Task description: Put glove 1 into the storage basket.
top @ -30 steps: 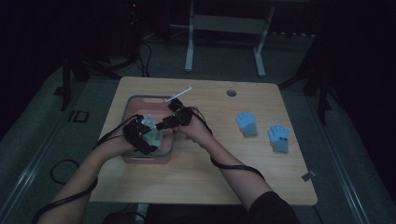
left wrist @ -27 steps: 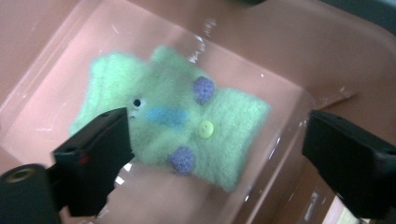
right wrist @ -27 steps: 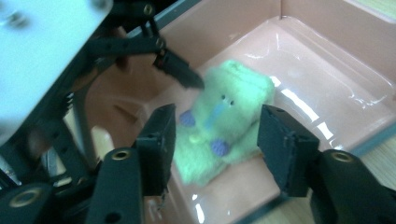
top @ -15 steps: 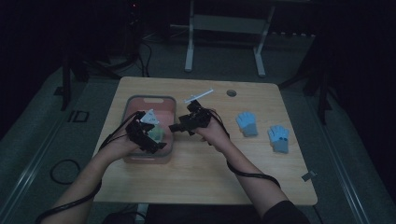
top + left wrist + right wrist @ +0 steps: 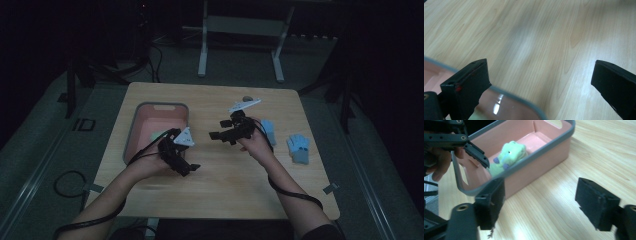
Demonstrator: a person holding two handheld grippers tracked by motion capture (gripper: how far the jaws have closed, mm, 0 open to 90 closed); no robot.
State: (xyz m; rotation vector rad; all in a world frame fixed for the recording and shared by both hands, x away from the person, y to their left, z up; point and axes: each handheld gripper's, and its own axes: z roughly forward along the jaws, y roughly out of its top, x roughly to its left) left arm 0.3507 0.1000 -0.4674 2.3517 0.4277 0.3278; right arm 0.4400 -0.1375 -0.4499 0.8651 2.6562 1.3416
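Pink plastic bin (image 5: 541,157) with a grey rim sits on the pale wooden table (image 5: 240,185) and holds a light green plush toy (image 5: 507,157). Just beside it, the left gripper (image 5: 186,162) hovers with jaws spread and empty. Nearby over bare wood, the right gripper (image 5: 549,205) has just been opening, nothing between its jaws.

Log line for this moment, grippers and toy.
left gripper: open, empty | right gripper: open, empty, jaws just opening | green plush toy: in pink bin
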